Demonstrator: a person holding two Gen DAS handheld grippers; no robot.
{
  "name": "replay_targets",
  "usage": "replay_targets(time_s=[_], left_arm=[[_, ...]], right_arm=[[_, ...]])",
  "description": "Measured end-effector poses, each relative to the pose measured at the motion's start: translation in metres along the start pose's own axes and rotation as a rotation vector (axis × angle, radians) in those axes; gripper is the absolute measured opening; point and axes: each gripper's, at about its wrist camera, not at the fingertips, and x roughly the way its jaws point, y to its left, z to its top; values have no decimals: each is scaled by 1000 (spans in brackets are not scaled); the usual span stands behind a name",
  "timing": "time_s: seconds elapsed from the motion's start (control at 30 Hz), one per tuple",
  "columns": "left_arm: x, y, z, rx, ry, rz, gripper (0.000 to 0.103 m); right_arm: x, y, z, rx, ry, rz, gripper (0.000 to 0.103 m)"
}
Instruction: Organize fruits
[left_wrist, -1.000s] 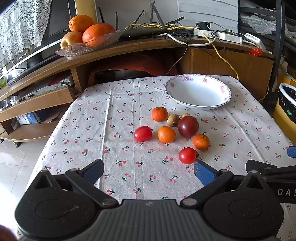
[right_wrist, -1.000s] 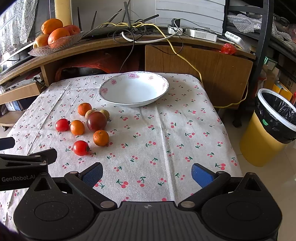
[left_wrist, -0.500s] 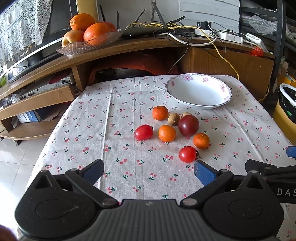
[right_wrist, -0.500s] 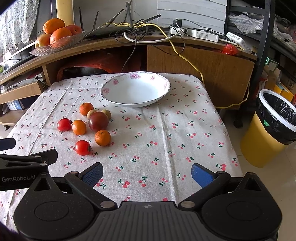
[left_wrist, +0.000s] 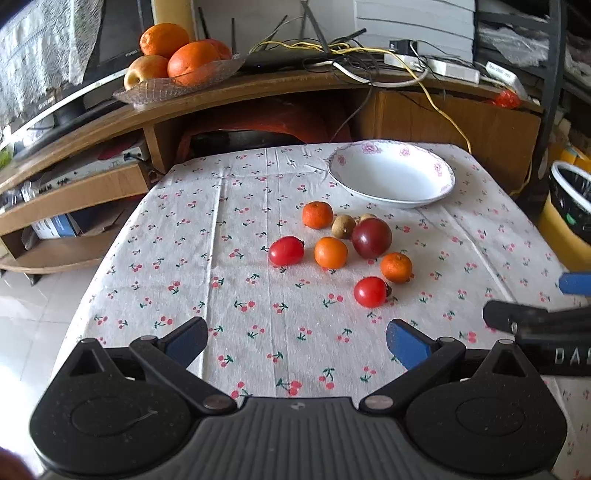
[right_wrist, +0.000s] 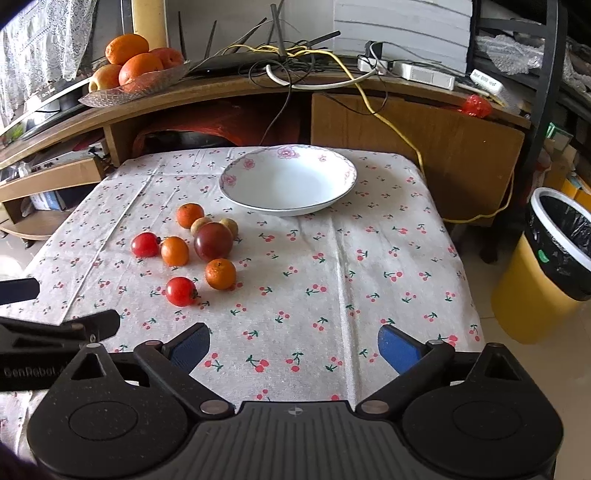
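Several small fruits lie loose on the cherry-print tablecloth (left_wrist: 240, 295): a dark red plum (left_wrist: 371, 237) (right_wrist: 213, 241), three small oranges (left_wrist: 330, 252), two red tomatoes (left_wrist: 286, 250) (right_wrist: 180, 291) and two brown longans (left_wrist: 343, 226). Behind them stands an empty white bowl (left_wrist: 391, 174) (right_wrist: 288, 181) with pink flowers. My left gripper (left_wrist: 295, 341) is open near the table's front edge, nothing between its fingers. My right gripper (right_wrist: 293, 345) is open too, to the right of the fruits, also holding nothing.
A glass dish of big oranges and an apple (left_wrist: 173, 62) sits on the wooden shelf (left_wrist: 258, 88) behind the table, among cables and a router. A yellow bin (right_wrist: 554, 258) with a black liner stands on the floor at the right.
Both grippers have moved slightly forward toward the fruits; the fruits and bowl appear a little nearer. Nothing was grasped or moved.
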Motion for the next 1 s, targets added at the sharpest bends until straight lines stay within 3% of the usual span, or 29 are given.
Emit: replay_targets(time_s=[0.13, 0.33, 0.43, 0.6, 0.83, 1.0], left_arm=[[-5, -5, 5, 41, -20, 23, 103], [8, 4, 13, 61, 13, -25, 103], [20, 4, 14, 105, 29, -56, 103], [40, 3, 18, 157, 78, -110, 99], [56, -1, 31, 228, 109, -216, 97], [68, -7, 35, 310, 119, -243, 83]], right_arm=[[0, -2, 5, 17, 12, 25, 91], [14, 3, 15, -17, 56, 84, 81], [24, 10, 22, -73, 70, 109, 74], [46, 19, 30, -162, 119, 188, 53], [68, 23, 47, -214, 153, 308, 52], [83, 33, 50, -306, 169, 306, 36]])
